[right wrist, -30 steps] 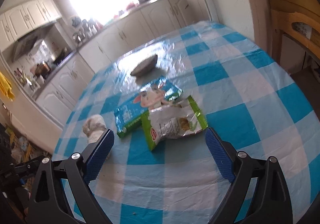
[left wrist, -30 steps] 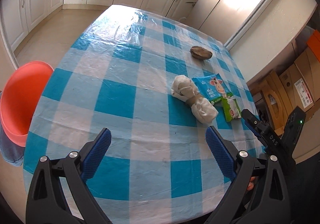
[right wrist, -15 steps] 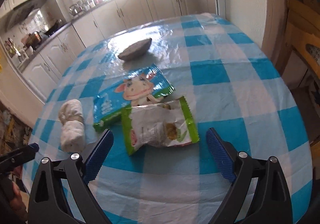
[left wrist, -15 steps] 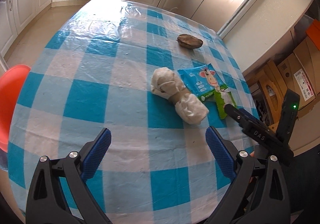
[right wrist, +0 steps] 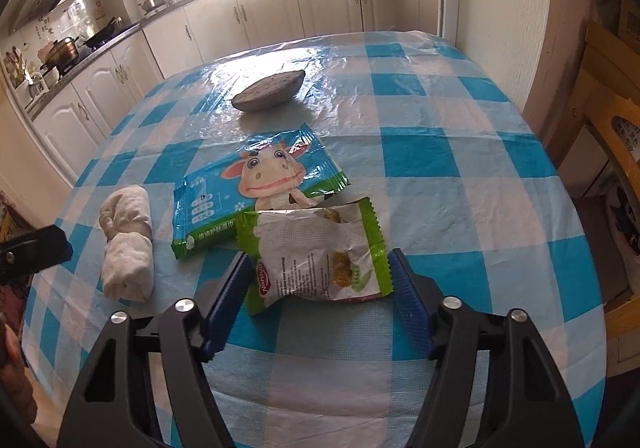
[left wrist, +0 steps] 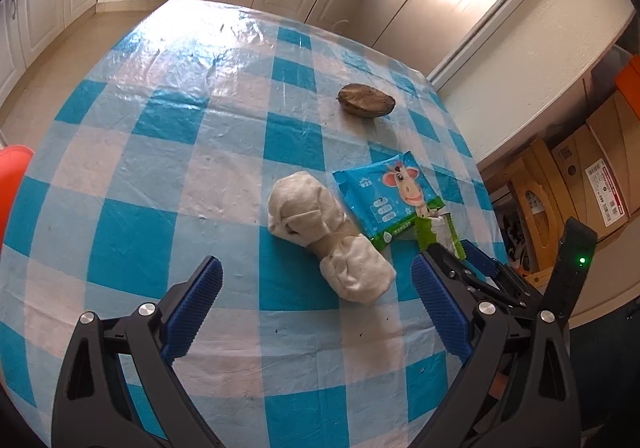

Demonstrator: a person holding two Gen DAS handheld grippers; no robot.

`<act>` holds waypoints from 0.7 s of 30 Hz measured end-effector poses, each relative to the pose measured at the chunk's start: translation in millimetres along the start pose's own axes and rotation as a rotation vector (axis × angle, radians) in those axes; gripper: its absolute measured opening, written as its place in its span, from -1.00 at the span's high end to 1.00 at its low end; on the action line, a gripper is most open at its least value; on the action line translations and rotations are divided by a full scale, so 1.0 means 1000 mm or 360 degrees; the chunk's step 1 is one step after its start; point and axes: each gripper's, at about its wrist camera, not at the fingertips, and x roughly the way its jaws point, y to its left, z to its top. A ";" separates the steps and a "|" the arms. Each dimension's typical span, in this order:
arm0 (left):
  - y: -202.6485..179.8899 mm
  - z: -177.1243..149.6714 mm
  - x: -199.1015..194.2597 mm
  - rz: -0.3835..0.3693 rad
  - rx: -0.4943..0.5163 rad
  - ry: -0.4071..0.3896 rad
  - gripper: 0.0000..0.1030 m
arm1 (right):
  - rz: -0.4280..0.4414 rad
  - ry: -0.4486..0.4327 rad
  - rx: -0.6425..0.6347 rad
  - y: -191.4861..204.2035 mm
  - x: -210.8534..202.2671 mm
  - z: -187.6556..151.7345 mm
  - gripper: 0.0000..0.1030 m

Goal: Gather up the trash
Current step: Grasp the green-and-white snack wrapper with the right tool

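Note:
An opened green and white snack wrapper (right wrist: 320, 256) lies on the blue-checked table (right wrist: 460, 208). My right gripper (right wrist: 318, 268) straddles it and its jaws are closing; the pads sit at the wrapper's two side edges without squeezing it. Behind the wrapper lies a blue wipes pack with a cartoon cow (right wrist: 256, 188). My left gripper (left wrist: 316, 288) stands open just short of an off-white rolled cloth bundle (left wrist: 328, 236), with nothing between its pads. The left wrist view shows the right gripper (left wrist: 448, 252) at the wrapper (left wrist: 438, 226), beside the wipes pack (left wrist: 388, 196).
A brown rounded lump (left wrist: 366, 100) lies farther back on the table. An orange basin (left wrist: 10, 176) sits off the table's left edge. Cardboard boxes (left wrist: 580, 176) and a wooden chair (right wrist: 612, 108) stand on the right. White cabinets (right wrist: 280, 4) line the far walls.
My left gripper has moved forward toward the cloth bundle. My right gripper has come down around the snack wrapper and its jaws have narrowed from wide open.

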 end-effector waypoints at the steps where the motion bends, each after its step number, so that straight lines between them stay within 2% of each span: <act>1: 0.000 -0.001 0.002 -0.0003 -0.0009 0.0007 -0.86 | 0.0018 -0.0005 0.0013 -0.002 -0.001 0.000 -0.09; 5: -0.002 0.000 0.005 0.0010 0.0012 0.0012 -0.86 | 0.0075 -0.0019 0.0070 -0.010 -0.002 0.001 -0.02; 11: -0.009 0.025 0.003 0.0008 0.0070 -0.0070 -0.86 | 0.0275 -0.0047 0.0185 -0.026 -0.005 0.000 0.29; 14: -0.023 0.046 0.013 -0.0034 0.0227 -0.0037 -0.86 | 0.0357 -0.0048 0.0248 -0.033 -0.005 -0.001 0.29; 16: -0.033 0.059 0.021 0.0009 0.0333 -0.0029 -0.86 | 0.0418 -0.0055 0.0302 -0.039 -0.006 -0.002 0.30; 20: -0.061 0.084 0.052 0.0098 0.0598 0.0033 -0.86 | 0.0433 -0.0068 0.0317 -0.039 -0.007 -0.002 0.31; 21: -0.069 0.091 0.063 0.0085 0.0680 0.0061 -0.86 | 0.0436 -0.0074 0.0323 -0.040 -0.008 -0.002 0.31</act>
